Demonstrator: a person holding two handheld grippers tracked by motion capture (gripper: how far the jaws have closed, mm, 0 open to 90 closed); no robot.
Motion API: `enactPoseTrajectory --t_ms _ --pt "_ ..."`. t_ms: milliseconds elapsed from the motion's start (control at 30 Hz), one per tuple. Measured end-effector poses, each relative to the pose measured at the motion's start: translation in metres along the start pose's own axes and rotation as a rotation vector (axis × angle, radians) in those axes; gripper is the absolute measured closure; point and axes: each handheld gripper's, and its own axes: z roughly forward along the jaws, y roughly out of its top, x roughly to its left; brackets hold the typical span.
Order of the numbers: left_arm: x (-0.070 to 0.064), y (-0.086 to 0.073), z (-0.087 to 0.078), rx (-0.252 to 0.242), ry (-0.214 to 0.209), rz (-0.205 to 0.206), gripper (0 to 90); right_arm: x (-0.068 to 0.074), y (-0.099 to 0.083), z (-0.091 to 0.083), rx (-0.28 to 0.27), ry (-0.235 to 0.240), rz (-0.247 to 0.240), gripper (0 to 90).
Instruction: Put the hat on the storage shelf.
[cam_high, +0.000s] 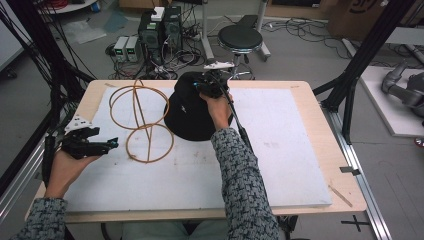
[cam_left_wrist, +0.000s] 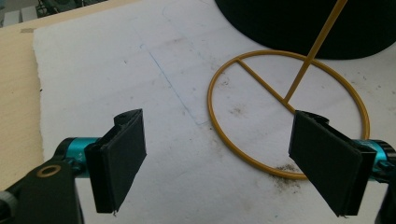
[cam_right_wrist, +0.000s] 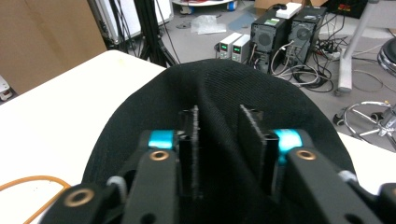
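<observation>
Jaws of right gripper (cam_right_wrist: 218, 140) pinch black hat (cam_right_wrist: 224, 88); left gripper (cam_left_wrist: 219, 158) gapes empty, wire stand (cam_left_wrist: 285, 107) ahead beside the hat.

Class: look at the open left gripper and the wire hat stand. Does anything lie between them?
Nothing visible does. The left gripper hangs open just left of the wire stand, with bare white mat between. The black hat, pinched by the right gripper, lies beyond the stand.

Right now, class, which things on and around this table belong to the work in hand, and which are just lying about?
In the job:
- black hat, pinched by the right hand-held gripper
- gold wire stand
- left hand-held gripper, open beside the stand

Lying about:
- round stool
- computer towers
- floor cables
</observation>
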Motion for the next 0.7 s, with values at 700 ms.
enactPoseTrajectory --t_ms 700 --pt "0.0 0.0 0.0 0.003 0.001 0.003 19.1 -0.01 0.022 -0.043 -0.119 -0.021 0.006 88.2"
